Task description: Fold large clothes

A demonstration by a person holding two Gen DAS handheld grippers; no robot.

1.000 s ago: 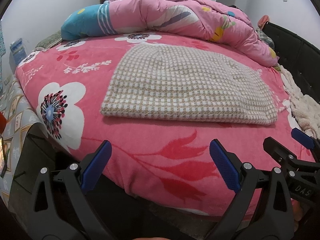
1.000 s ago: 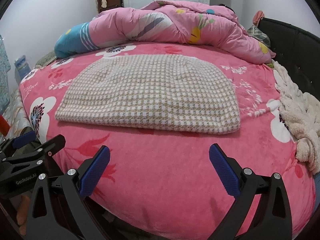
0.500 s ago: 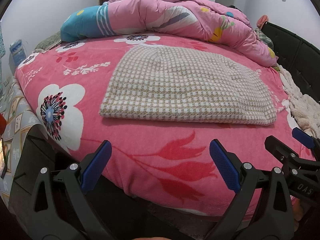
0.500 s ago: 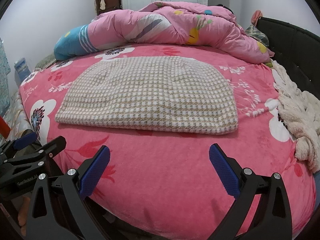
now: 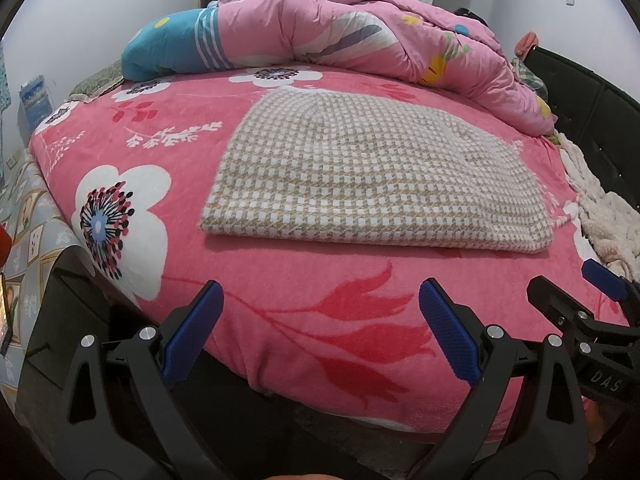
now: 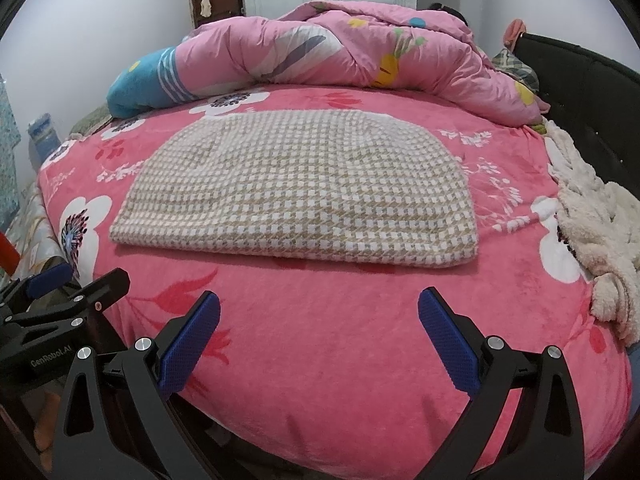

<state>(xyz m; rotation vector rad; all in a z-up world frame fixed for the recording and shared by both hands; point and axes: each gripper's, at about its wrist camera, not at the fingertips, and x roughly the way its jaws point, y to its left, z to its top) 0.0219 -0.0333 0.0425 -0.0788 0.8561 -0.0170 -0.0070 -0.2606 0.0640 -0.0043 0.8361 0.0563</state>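
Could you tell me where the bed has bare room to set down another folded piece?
Free: the pink bedspread strip between the checked garment and the near edge, and the patch left of the garment. Crowded: the rolled quilt behind, the fluffy cream blanket on the right.

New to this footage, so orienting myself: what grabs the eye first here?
A folded checked garment lies flat mid-bed on a bright pink floral blanket. Behind it a pink quilt is heaped; a cream fleece sits at the right edge. Both tongs, left and right, hover open at the near edge.
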